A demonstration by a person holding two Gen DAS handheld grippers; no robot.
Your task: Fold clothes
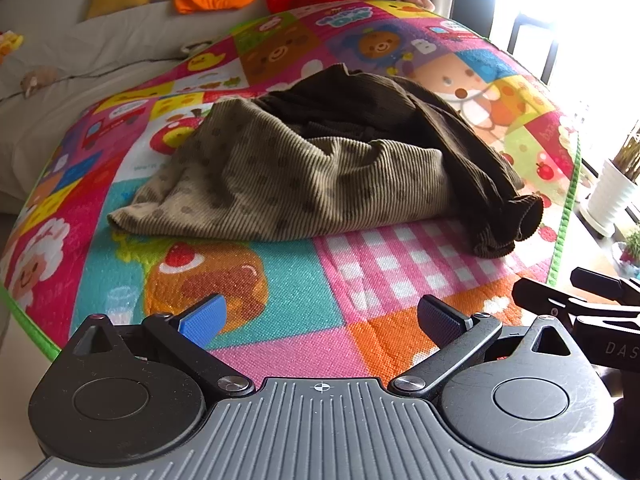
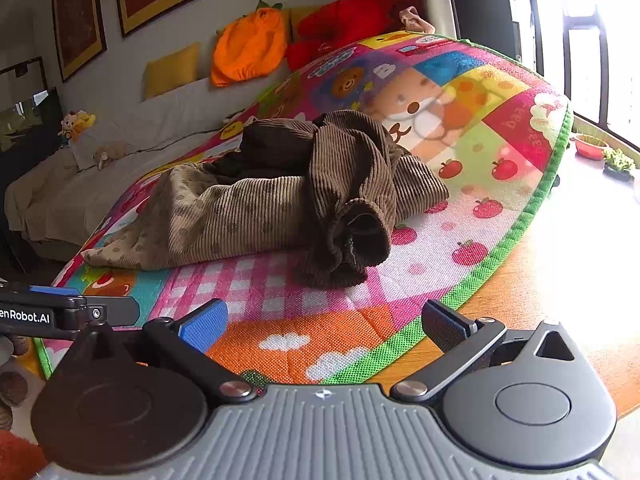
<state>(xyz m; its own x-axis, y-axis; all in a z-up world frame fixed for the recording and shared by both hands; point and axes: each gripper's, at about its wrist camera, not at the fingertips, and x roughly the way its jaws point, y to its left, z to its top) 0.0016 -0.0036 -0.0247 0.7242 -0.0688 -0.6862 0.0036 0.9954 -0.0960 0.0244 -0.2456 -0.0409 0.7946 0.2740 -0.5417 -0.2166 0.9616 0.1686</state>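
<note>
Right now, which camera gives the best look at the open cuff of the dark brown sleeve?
The right wrist view: the dark brown sleeve cuff faces the camera there, near centre, so its dark opening shows. In the left wrist view the same cuff sits far to the right, seen more from the side, its opening mostly hidden.

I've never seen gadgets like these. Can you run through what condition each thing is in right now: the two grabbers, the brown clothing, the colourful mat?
left gripper: open, holding nothing, hovering over the mat short of the clothing.
right gripper: open, holding nothing, over the mat's near edge.
brown corduroy garment: crumpled in a heap, not folded, one dark cuffed end flopped toward the grippers.
play mat: spread flat under the garment.
</note>
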